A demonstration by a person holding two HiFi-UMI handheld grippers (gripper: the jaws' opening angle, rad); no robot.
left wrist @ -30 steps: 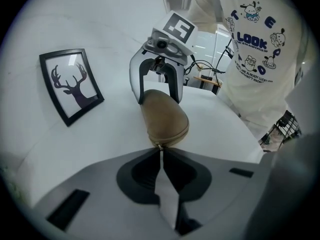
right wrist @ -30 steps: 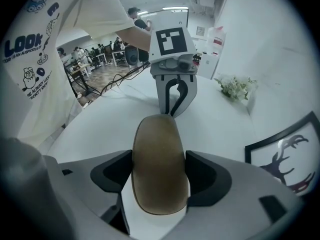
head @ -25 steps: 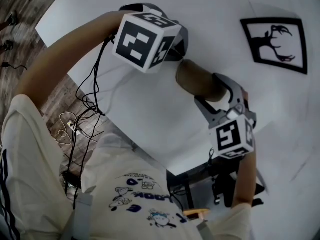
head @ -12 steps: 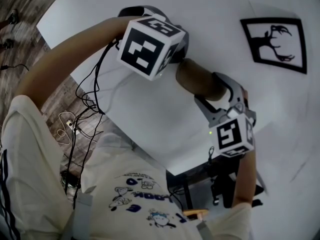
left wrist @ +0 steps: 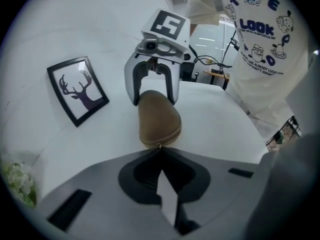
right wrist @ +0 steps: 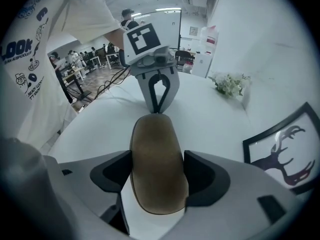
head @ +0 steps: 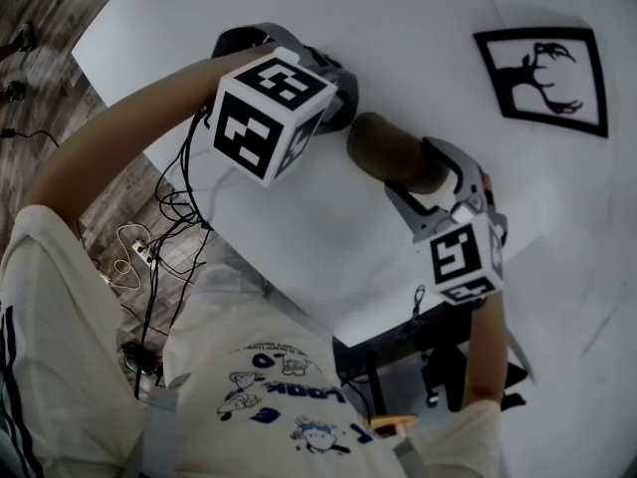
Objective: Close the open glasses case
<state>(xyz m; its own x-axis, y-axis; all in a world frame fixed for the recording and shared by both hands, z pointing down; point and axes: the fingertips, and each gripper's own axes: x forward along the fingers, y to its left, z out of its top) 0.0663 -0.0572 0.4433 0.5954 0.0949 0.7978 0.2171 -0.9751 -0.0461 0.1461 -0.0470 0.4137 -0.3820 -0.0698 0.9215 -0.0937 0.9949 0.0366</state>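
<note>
Only left gripper view: case zipper (left wrist: 160, 143)

One word reads clearly — "LOOK", printed on the shirt (left wrist: 272, 59).

An open-plan office: desks (right wrist: 80, 73), seated people (right wrist: 75, 59) and ceiling strip lights (right wrist: 167, 9).

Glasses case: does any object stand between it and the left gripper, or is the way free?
Nothing visible stands between them. The left gripper, jaws shut, sits right at the near end of the glasses case. The right gripper clamps the far end by its sides, and the picture frame lies off to one side.
</note>
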